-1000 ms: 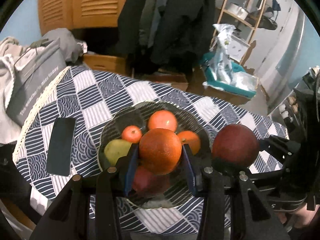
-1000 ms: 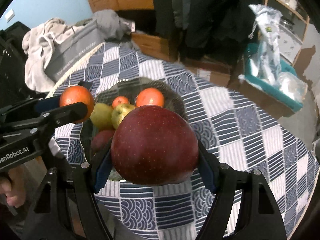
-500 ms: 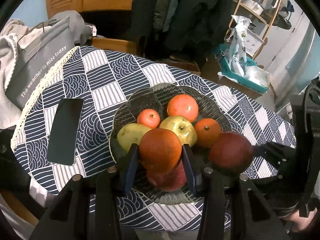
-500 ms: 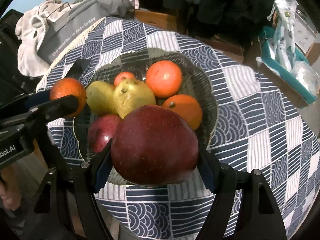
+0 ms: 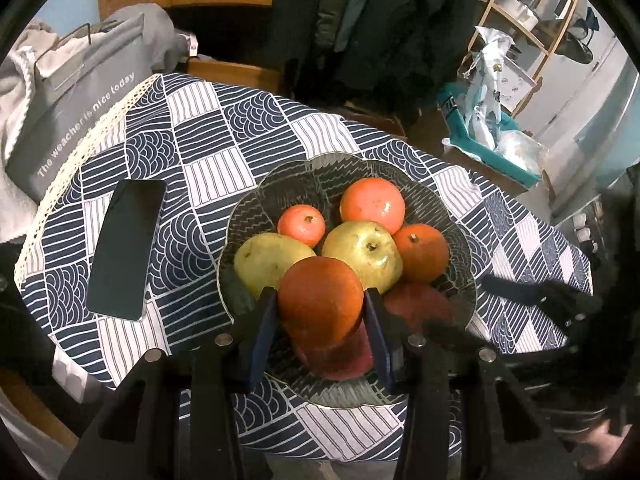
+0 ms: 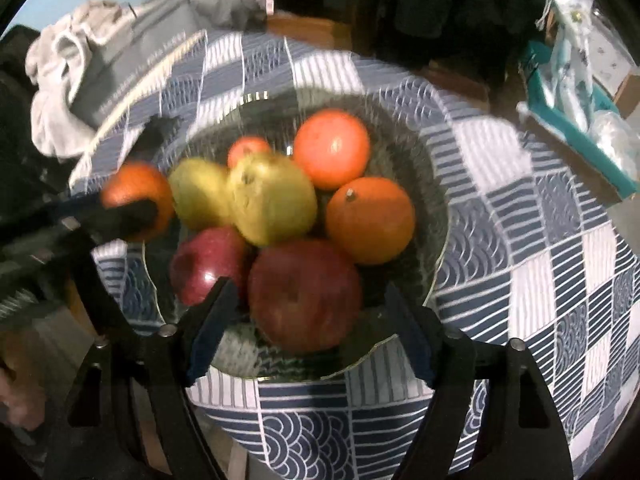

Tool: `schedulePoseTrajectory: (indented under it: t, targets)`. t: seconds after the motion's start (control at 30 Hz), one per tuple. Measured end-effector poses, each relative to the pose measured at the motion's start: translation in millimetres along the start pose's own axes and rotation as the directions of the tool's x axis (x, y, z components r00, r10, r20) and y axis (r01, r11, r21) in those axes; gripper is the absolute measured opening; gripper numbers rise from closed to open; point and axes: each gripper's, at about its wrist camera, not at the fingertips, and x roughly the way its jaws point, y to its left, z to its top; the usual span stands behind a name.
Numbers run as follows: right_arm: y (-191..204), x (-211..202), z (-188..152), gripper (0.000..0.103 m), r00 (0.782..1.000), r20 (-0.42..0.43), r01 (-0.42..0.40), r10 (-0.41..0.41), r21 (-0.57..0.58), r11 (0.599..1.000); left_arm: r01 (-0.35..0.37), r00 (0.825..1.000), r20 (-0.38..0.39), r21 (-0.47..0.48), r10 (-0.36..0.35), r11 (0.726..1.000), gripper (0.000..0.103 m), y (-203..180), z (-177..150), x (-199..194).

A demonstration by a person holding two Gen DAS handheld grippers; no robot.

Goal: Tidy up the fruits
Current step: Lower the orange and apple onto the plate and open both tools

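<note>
A glass bowl (image 5: 256,208) on the patterned tablecloth holds several fruits: oranges, two yellow-green pears (image 5: 362,256) and red apples. My left gripper (image 5: 320,316) is shut on an orange (image 5: 320,300) and holds it over the bowl's near rim; it also shows at the left of the right wrist view (image 6: 136,196). My right gripper (image 6: 308,320) is open, its jaws wide apart on either side of a large red apple (image 6: 304,296) that rests in the bowl (image 6: 436,216). A smaller red apple (image 6: 208,264) lies to its left.
A black phone (image 5: 126,248) lies on the tablecloth (image 5: 208,120) left of the bowl. A grey bag (image 5: 76,108) and clothes sit beyond the table's left edge. A teal bin with plastic bags (image 5: 492,128) stands on the floor at the right.
My right gripper has opened and let go of the large red apple, which now rests in the bowl. Both grippers have come closer to the bowl; the left still holds its orange.
</note>
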Motion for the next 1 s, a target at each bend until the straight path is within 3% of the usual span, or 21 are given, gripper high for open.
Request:
schedulePoseTrajectory:
  t: [0.23, 0.5, 0.53, 0.67, 1.0]
  targets:
    - [-16, -28, 7, 0.084, 0.996, 0.062, 0.067, -0.069, 0.031, 0.997, 0.011, 1.000, 0.009, 0.012, -0.011, 1.000, 0.044, -9, 2, 0]
    - [-34, -43, 6, 0.084, 0.996, 0.078, 0.028, -0.036, 0.098, 0.995, -0.026, 0.999, -0.043, 0.013, 0.027, 1.000, 0.046, -17, 1, 20]
    - [-34, -45, 6, 0.084, 0.996, 0.080, 0.027, -0.035, 0.097, 0.995, -0.036, 0.999, -0.038, 0.018, 0.036, 0.999, 0.047, -17, 1, 21]
    - [-33, -47, 7, 0.084, 0.996, 0.086, 0.014, -0.022, 0.093, 0.996, -0.054, 0.999, -0.008, 0.026, 0.054, 0.998, 0.068, -18, 2, 16]
    - [-36, -54, 4, 0.084, 0.995, 0.101, 0.010, -0.020, 0.096, 0.995, -0.059, 0.998, -0.003, 0.022, 0.059, 0.998, 0.069, -19, 5, 12]
